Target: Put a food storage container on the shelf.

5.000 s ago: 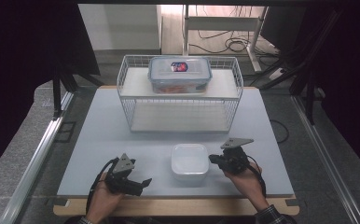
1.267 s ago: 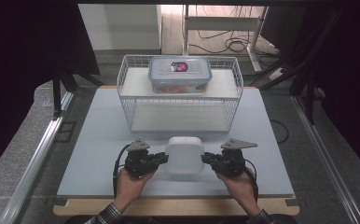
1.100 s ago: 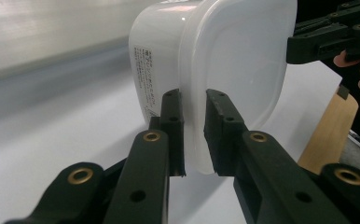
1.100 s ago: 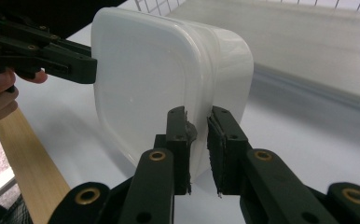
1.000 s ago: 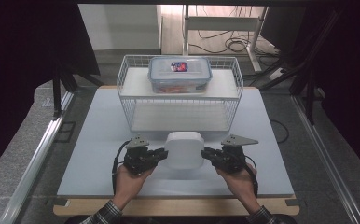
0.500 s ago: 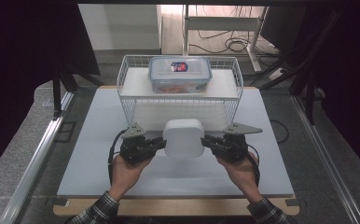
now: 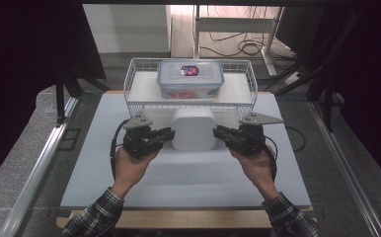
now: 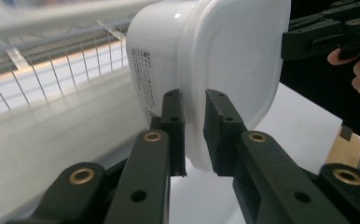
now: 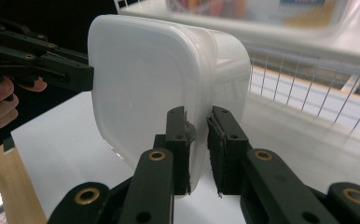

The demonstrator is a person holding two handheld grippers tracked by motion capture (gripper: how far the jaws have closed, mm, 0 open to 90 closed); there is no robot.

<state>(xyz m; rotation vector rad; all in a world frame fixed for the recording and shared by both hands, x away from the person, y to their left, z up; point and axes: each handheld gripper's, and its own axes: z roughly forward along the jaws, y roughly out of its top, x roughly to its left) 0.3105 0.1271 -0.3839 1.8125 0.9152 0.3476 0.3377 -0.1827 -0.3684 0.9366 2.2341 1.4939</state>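
The white, round-cornered plastic container (image 7: 193, 129) has been lifted off the table and is now held just before the white wire rack (image 7: 134, 81), its rim pinched by the left gripper (image 7: 165, 134) and right gripper (image 7: 219, 132); placement there seems next.

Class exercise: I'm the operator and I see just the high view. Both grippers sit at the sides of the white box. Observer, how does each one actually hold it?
Observer: The left gripper pinches the white box by its lid rim, one jaw on each face.
Operator: And the right?
Observer: The right gripper clamps the opposite rim the same way.
Operator: Anything on the box's side?
Observer: A printed label faces the wire basket.
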